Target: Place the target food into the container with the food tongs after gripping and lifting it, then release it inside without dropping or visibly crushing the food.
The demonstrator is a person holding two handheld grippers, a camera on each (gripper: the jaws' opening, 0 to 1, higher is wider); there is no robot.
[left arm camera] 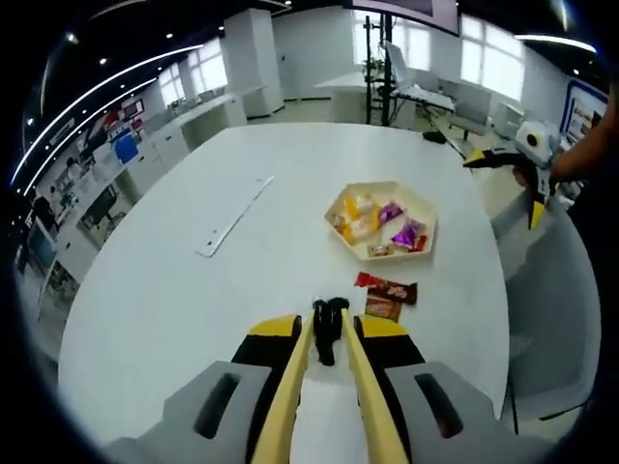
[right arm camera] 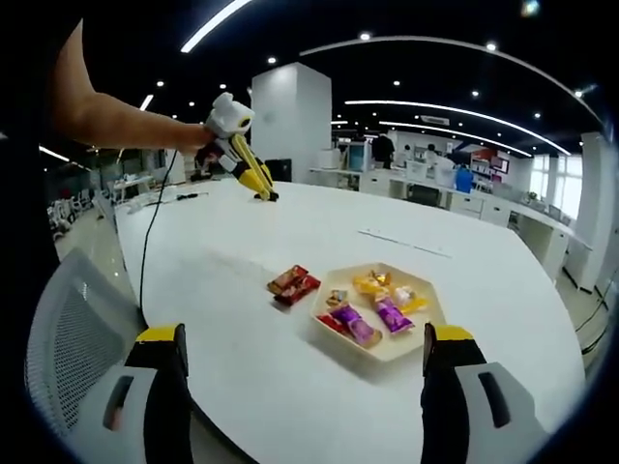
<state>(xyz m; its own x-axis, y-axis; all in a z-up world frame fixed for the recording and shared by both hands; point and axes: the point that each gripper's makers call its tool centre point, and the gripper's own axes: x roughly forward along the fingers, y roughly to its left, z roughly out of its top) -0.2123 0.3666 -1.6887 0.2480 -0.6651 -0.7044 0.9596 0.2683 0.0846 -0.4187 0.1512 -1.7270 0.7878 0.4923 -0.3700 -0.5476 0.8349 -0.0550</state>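
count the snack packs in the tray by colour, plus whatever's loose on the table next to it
In the tray, as far as the right gripper view shows:
Yellow packs: 2
Purple packs: 2
Red pack: 1
Loose beside the tray:
Red-brown packs: 2
Total: 7; some small packs are hard to separate.

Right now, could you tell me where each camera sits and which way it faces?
Left gripper view: on the left gripper, low over the white table, facing the tray of sweets; own jaws nearly shut, a forearm at right.
Right gripper view: on the right gripper, off the table's edge, facing the tray from another side; own jaws wide, an arm upper left.
Shared: tray, red packets, table.
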